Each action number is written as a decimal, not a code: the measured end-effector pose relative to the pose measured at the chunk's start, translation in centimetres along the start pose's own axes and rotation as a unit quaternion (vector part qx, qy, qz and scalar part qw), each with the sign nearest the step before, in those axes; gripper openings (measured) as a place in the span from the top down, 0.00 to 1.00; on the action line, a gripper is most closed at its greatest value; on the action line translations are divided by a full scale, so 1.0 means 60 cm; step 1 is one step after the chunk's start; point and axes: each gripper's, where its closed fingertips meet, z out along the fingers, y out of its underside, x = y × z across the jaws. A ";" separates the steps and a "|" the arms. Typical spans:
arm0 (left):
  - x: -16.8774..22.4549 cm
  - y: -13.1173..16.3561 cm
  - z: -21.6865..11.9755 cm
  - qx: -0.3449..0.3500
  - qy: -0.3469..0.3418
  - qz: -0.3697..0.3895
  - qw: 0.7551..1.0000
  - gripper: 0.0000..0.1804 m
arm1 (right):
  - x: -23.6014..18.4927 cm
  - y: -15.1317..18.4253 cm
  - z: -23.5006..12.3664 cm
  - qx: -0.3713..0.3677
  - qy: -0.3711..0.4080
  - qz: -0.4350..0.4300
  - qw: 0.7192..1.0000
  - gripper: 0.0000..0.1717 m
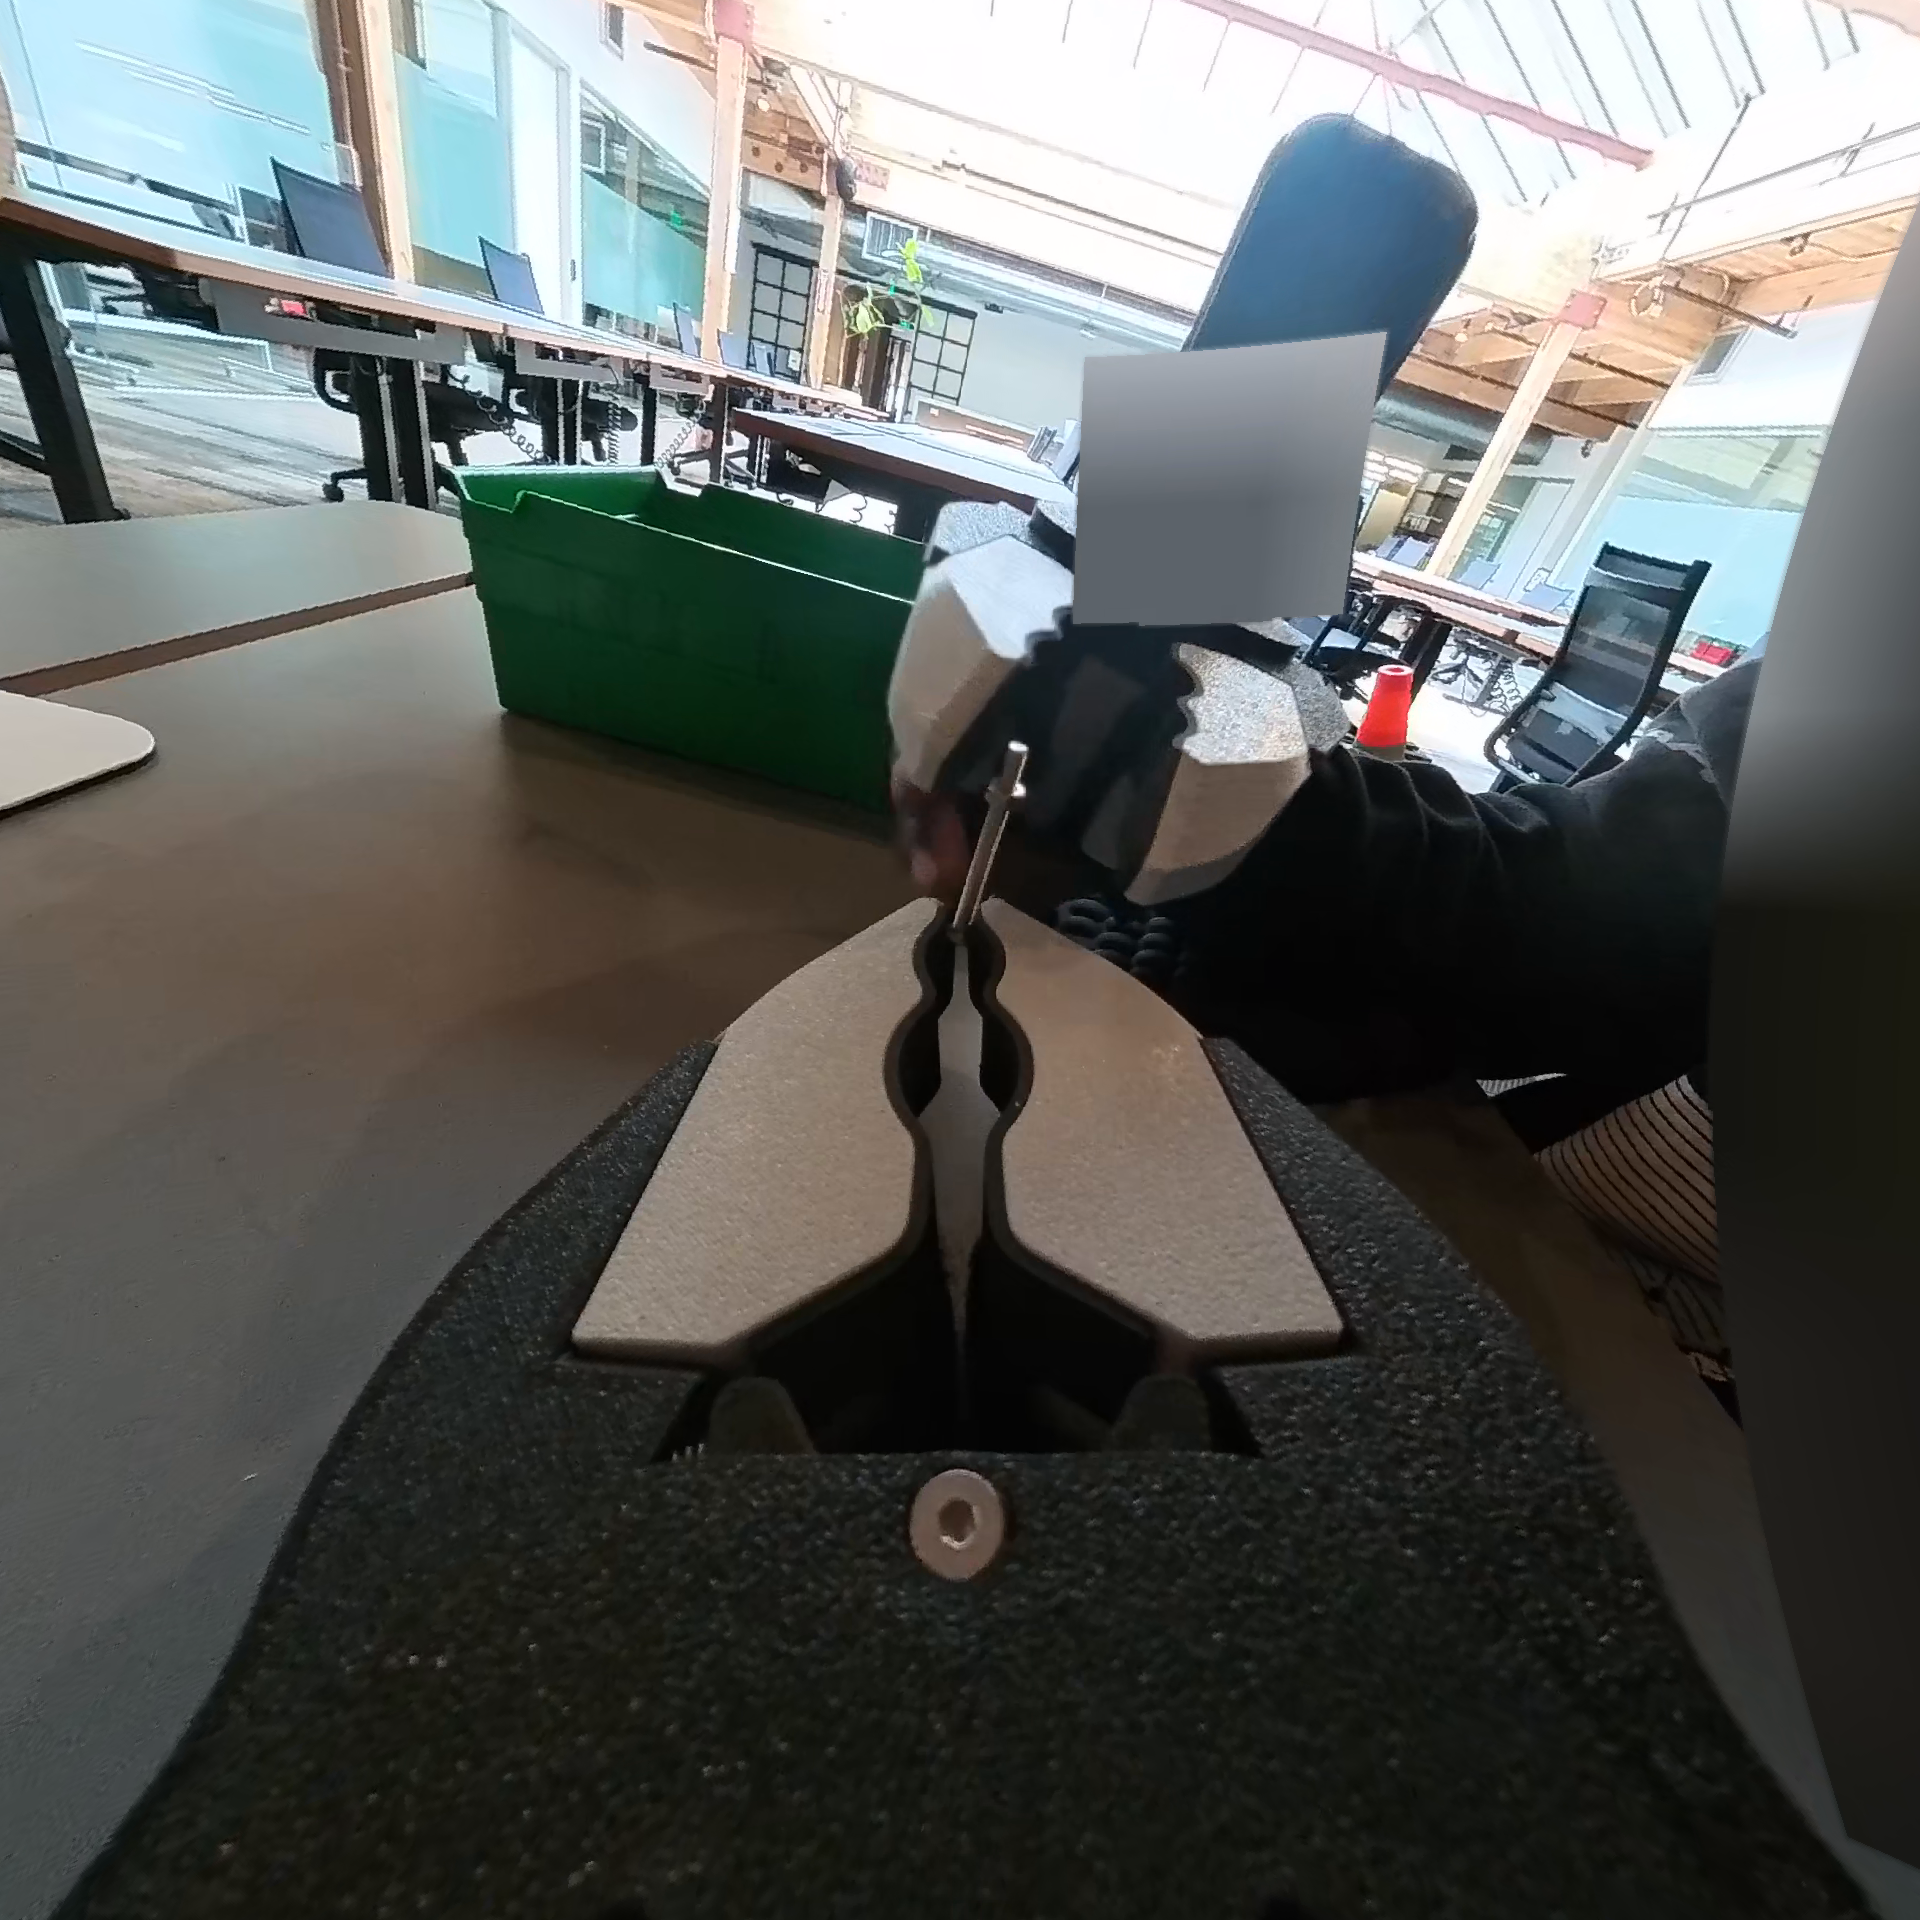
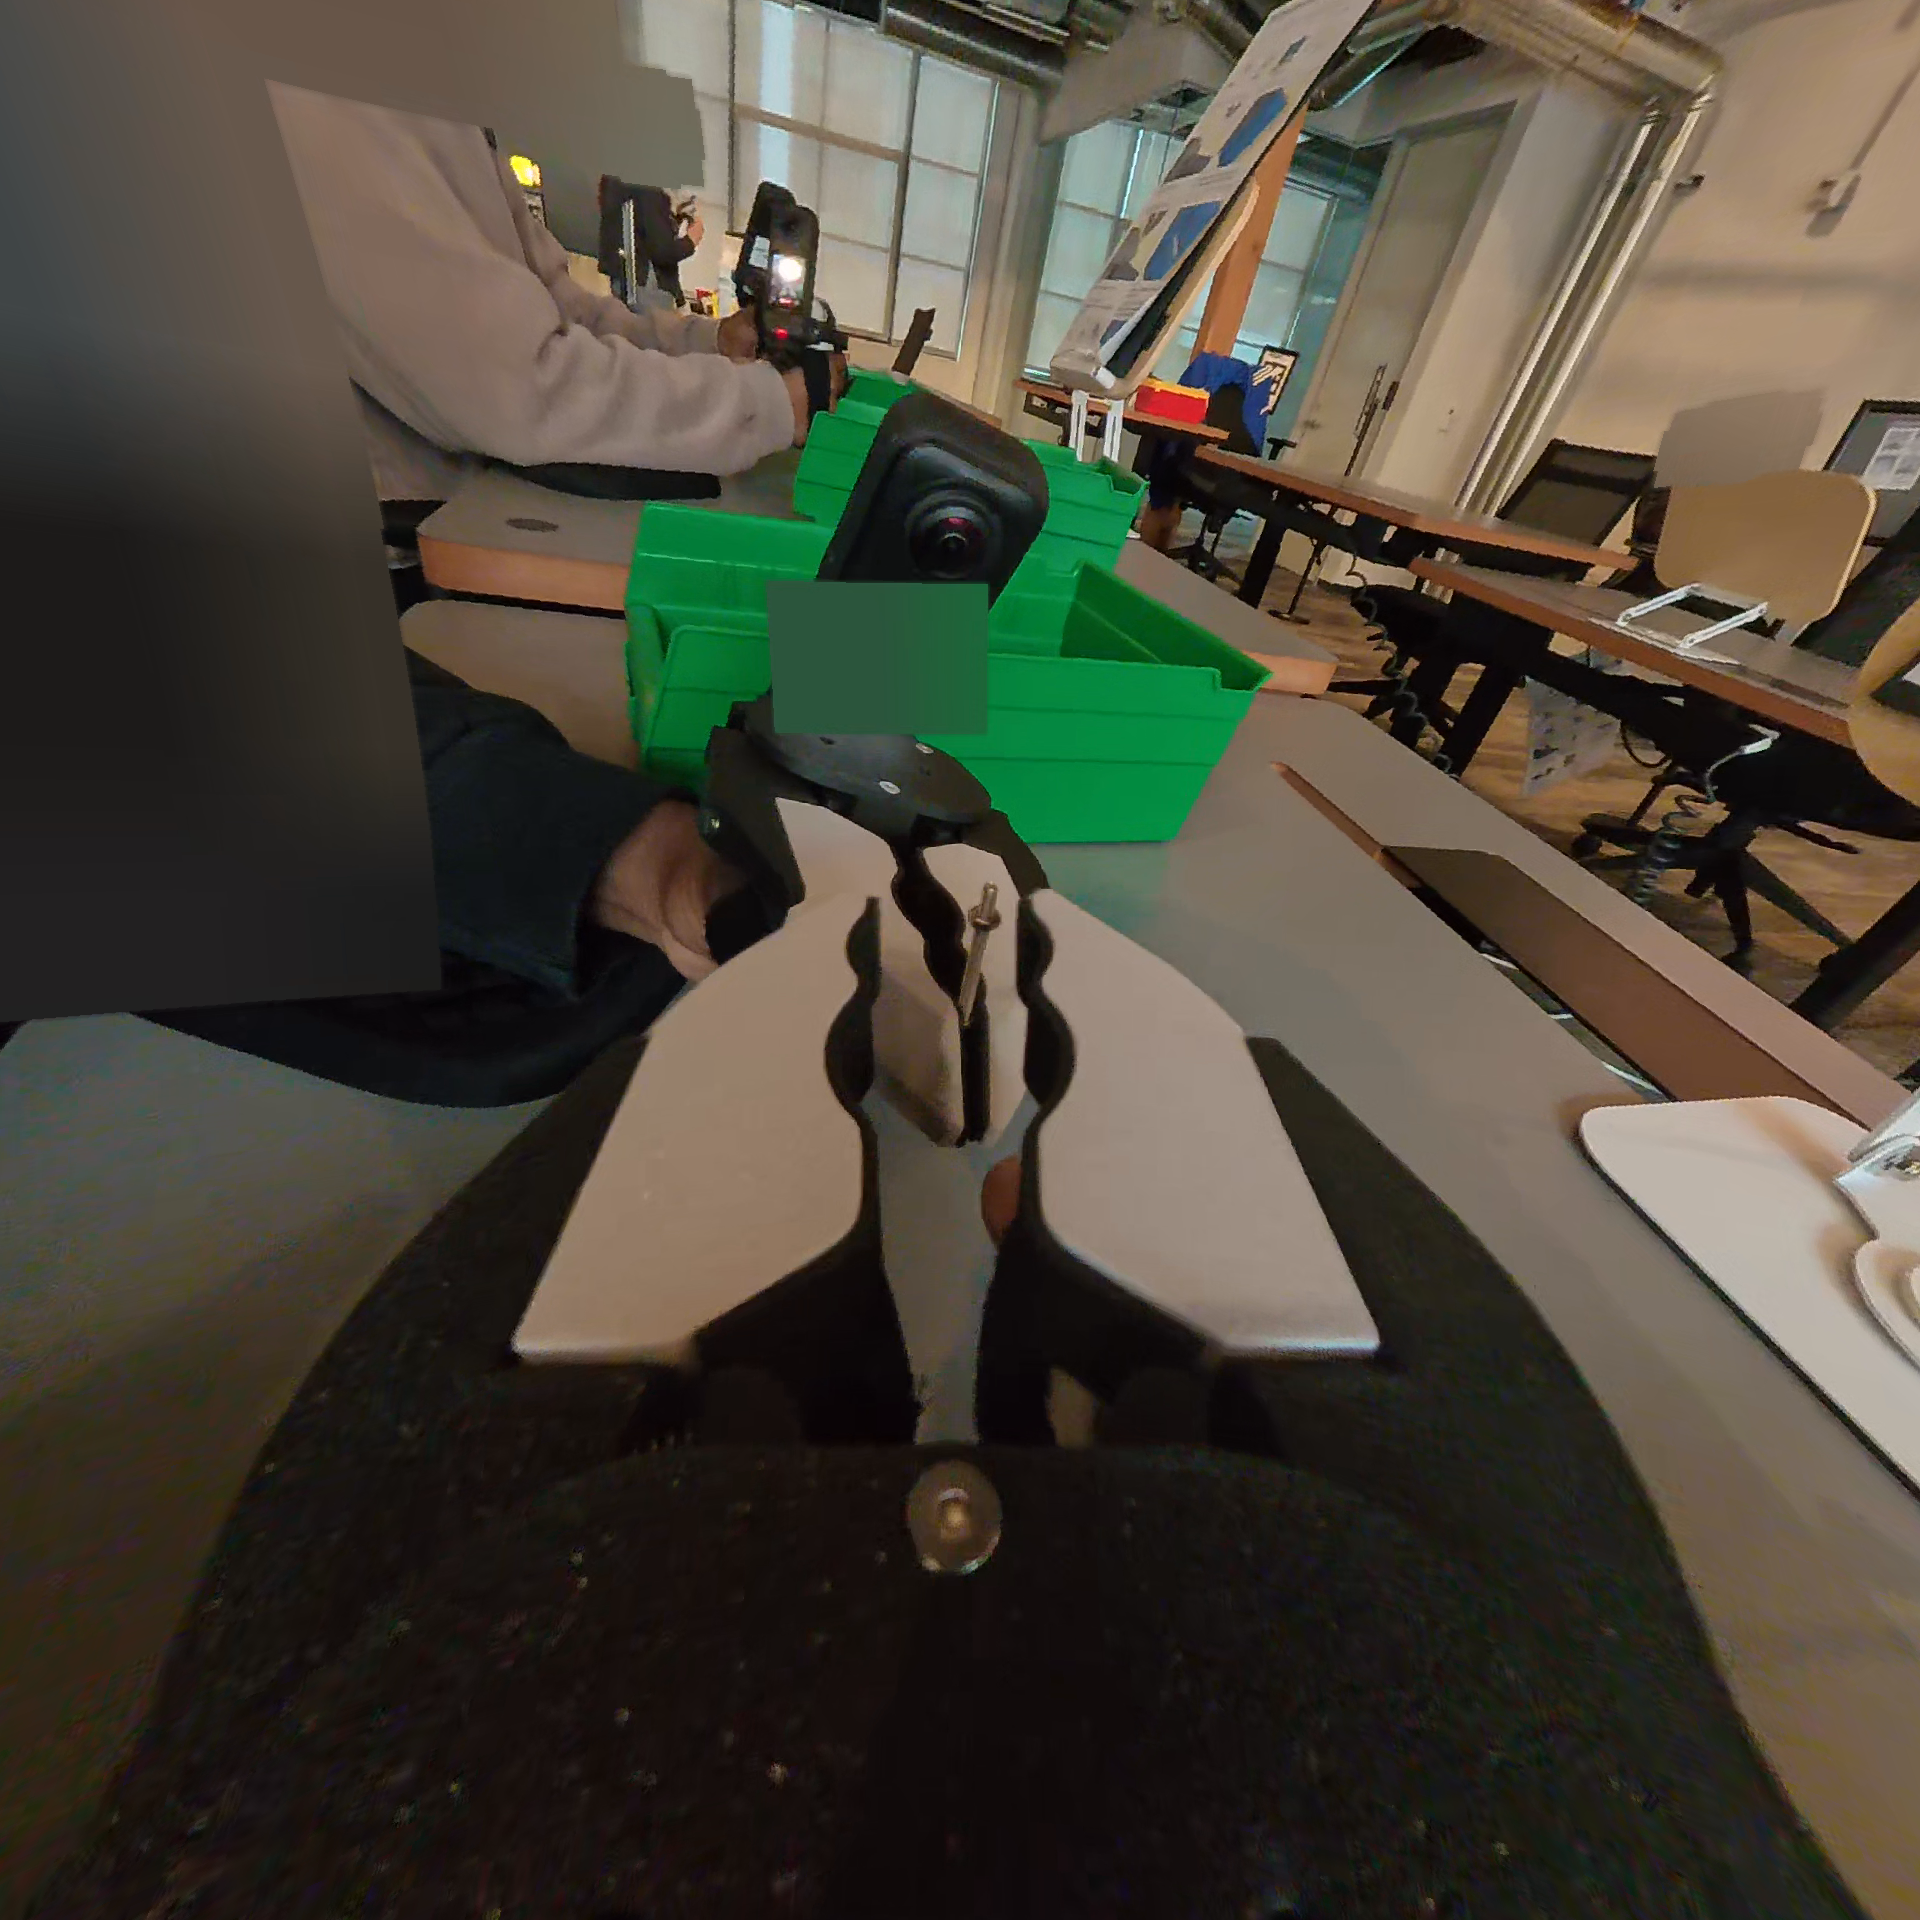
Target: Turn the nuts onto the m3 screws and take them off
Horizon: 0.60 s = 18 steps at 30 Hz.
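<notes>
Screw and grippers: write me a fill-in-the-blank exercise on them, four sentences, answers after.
1. The left gripper is shut on a thin metal ____.
2. The nut sits near the screw's ____ end.
3. The right gripper's fingers stand ____, not touching the screw.
4. The bin on the table is ____.

Missing words: screw; top; apart; green
</notes>
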 end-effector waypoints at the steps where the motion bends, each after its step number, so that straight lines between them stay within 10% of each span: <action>1: 0.000 0.000 0.000 0.001 -0.001 0.000 1.000 0.99 | -0.001 0.000 -0.002 -0.002 -0.003 0.002 1.000 0.90; 18: 0.000 0.000 0.000 0.000 -0.001 0.001 1.000 0.99 | -0.004 0.005 -0.002 -0.014 -0.008 -0.003 1.000 0.90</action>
